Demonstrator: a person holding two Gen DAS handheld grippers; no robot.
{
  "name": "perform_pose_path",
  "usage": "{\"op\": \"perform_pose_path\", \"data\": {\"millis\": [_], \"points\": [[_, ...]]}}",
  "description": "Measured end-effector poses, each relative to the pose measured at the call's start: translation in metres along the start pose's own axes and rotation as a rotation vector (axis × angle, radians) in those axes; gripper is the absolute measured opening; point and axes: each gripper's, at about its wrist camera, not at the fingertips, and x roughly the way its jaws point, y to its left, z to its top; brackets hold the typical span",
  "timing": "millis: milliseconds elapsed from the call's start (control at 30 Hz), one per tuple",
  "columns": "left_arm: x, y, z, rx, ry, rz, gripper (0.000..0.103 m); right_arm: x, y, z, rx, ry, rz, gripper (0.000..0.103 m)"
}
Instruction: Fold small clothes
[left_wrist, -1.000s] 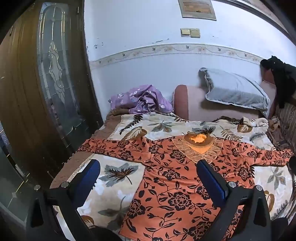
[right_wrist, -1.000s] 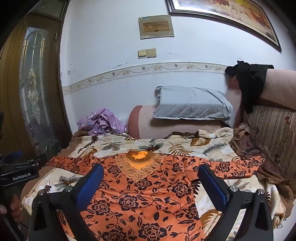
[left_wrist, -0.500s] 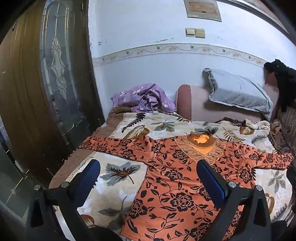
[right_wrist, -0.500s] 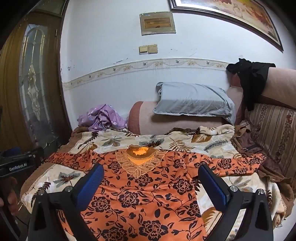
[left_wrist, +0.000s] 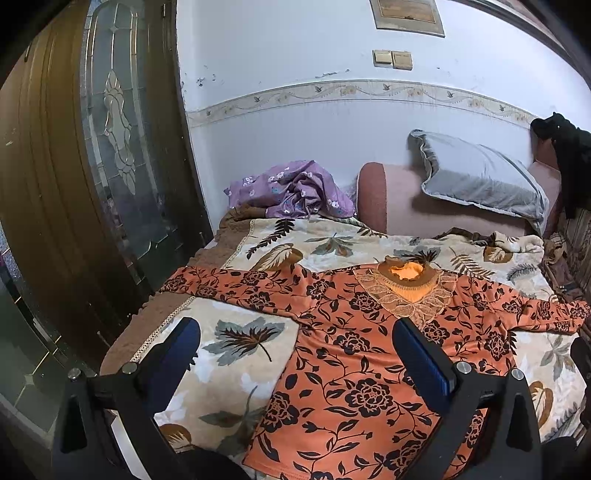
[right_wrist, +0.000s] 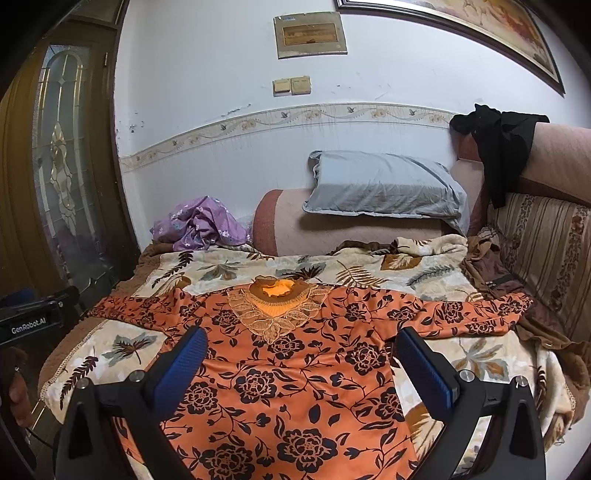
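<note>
Left gripper (left_wrist: 295, 354) and right gripper (right_wrist: 301, 358) both level, fingers spread wide, empty, poised above orange floral top (right_wrist: 295, 369). Top lies flat on leaf-print blanket (right_wrist: 369, 273), sleeves outstretched. Beyond: grey pillow (right_wrist: 384, 184).

The orange floral blouse (right_wrist: 295, 387) is running off the bottom edge of both views, so its hem is not showing. Its right sleeve end (left_wrist: 580, 312) is slipping out at the left wrist view's dark rim. The left claw's (left_wrist: 295, 354) body (right_wrist: 33, 323) is blocking the blouse's left cuff in the right wrist view. The big framed painting (right_wrist: 480, 33) is getting cropped at the top. The writing on the small wall plaque (right_wrist: 310, 35) is staying too small to read. The pillow (right_wrist: 384, 184) is covering part of the sofa arm (right_wrist: 351, 229) behind it.
</note>
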Motion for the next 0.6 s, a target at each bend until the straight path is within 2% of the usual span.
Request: {"op": "perform_pose_path", "data": {"millis": [600], "points": [[0.0066, 0.0028, -0.0019, 0.004, 0.018, 0.008, 0.103, 0.0049, 0.0021, -0.0047, 0.008, 0.012, -0.001, 0.103]]}}
